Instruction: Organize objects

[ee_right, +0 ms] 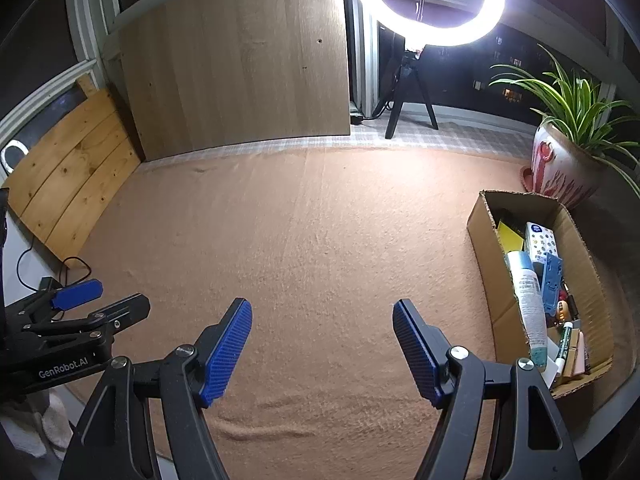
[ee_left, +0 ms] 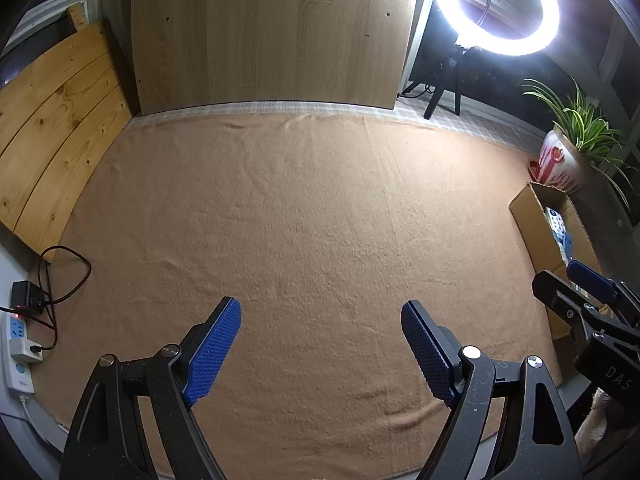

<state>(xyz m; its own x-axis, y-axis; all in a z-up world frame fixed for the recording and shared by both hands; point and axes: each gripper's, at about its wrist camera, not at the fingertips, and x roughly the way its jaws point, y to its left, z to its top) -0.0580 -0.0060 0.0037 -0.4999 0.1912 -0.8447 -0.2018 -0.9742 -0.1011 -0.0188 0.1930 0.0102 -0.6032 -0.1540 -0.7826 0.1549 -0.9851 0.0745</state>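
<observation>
A cardboard box [ee_right: 486, 240] stands at the right edge of the orange cloth and holds several items: a white tube [ee_right: 530, 304], a blue piece [ee_right: 552, 276], a dotted white pack [ee_right: 542, 240], a yellow card [ee_right: 510, 236]. The box also shows in the left wrist view [ee_left: 532, 220]. My left gripper [ee_left: 320, 344] is open and empty above bare cloth. My right gripper [ee_right: 322, 344] is open and empty, left of the box. Each gripper appears at the edge of the other's view, the right one [ee_left: 576, 292] and the left one [ee_right: 100, 304].
The orange cloth [ee_right: 300, 240] covers the table. A wooden panel [ee_right: 240, 72] stands at the back, pine boards [ee_right: 68, 184] at the left. A ring light on a tripod [ee_right: 424, 4] and a potted plant [ee_right: 564, 160] stand at the back right. A power strip with cables [ee_left: 16, 344] lies at the left edge.
</observation>
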